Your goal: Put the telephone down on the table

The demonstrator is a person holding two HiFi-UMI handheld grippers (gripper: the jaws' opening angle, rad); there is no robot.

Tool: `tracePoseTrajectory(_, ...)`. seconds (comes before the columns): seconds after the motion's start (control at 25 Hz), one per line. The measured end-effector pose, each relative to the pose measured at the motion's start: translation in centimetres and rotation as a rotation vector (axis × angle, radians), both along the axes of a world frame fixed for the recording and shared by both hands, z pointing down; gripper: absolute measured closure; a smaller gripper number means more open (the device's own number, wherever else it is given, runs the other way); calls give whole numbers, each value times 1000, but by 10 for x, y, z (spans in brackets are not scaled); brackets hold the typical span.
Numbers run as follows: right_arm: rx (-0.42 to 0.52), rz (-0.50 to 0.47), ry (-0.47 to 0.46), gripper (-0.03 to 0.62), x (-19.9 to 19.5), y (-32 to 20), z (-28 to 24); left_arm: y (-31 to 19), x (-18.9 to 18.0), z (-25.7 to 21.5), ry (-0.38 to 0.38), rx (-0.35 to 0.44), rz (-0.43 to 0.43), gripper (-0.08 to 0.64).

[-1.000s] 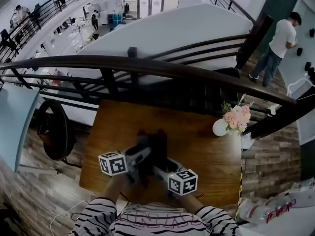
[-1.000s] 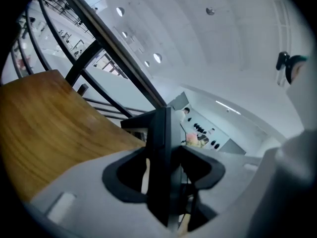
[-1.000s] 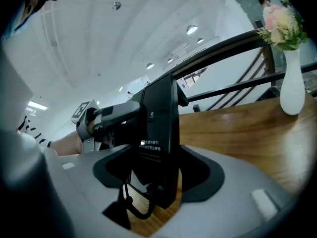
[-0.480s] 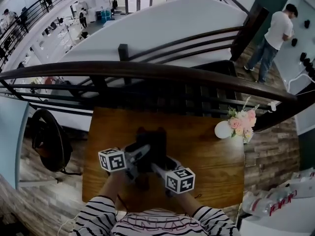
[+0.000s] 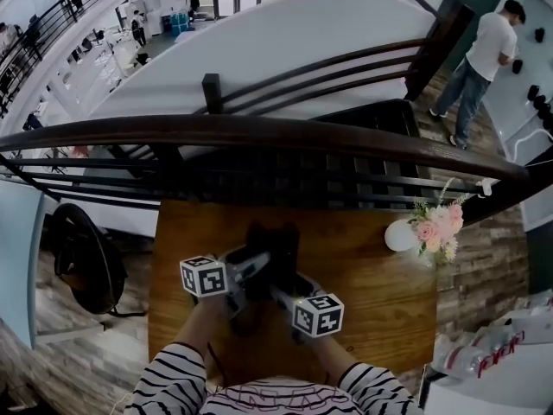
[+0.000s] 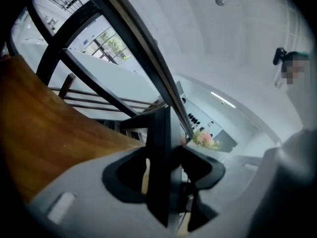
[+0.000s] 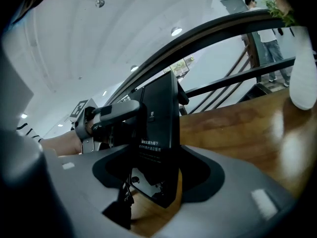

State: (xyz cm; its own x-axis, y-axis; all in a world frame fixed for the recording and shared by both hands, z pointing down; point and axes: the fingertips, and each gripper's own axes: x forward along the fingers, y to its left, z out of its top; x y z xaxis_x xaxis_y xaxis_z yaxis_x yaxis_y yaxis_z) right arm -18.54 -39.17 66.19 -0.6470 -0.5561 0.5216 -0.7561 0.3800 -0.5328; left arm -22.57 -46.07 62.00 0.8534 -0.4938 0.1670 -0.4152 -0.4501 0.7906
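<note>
The black telephone [image 5: 275,251] is held upright over the wooden table [image 5: 371,292], near its middle, by both grippers. My left gripper [image 5: 249,271] is shut on its left side and my right gripper [image 5: 282,294] on its right side. In the left gripper view the telephone [image 6: 159,157] shows as a dark slab edge-on between that gripper's jaws [image 6: 163,182]. The right gripper view shows the telephone's [image 7: 159,133] printed underside between my right gripper's jaws [image 7: 156,182], with the left gripper [image 7: 111,114] behind it. Whether the telephone touches the table I cannot tell.
A white vase [image 5: 401,234] with pink flowers [image 5: 441,225] stands at the table's back right corner. A dark curved railing [image 5: 259,132] runs along the table's far edge. A black round object [image 5: 82,249] is on the floor at left. A person [image 5: 486,54] stands far right.
Both grippers have carried the telephone a little forward over the table and lower. The grip of both is unchanged.
</note>
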Motion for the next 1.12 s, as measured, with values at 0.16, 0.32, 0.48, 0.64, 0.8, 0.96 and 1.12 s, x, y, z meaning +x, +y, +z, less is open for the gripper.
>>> tracePoseTrajectory(0.16, -14, 15, 7, 313, 3, -23, 14, -24, 4, 15, 0, -3, 20, 339)
tracePoseTrajectory(0.32, -40, 29, 19, 313, 4, -39, 28, -41, 7, 30, 12, -22, 35, 339)
tracePoseTrajectory(0.48, -67, 39, 27, 313, 2, -50, 43, -53, 5, 46, 10, -43, 48, 339)
tracePoseTrajectory(0.64, -92, 42, 34, 313, 4, -59, 54, -63, 7, 59, 9, -57, 58, 338)
tracePoseTrajectory(0.8, -111, 35, 47, 313, 5, -65, 61, -69, 8, 68, 8, -71, 55, 339)
tracePoseTrajectory(0.96, -116, 30, 56, 311, 6, -70, 65, -74, 6, 76, 6, -74, 44, 337)
tracePoseTrajectory(1.12, -121, 29, 60, 311, 5, -74, 70, -78, 7, 80, 19, -79, 44, 337)
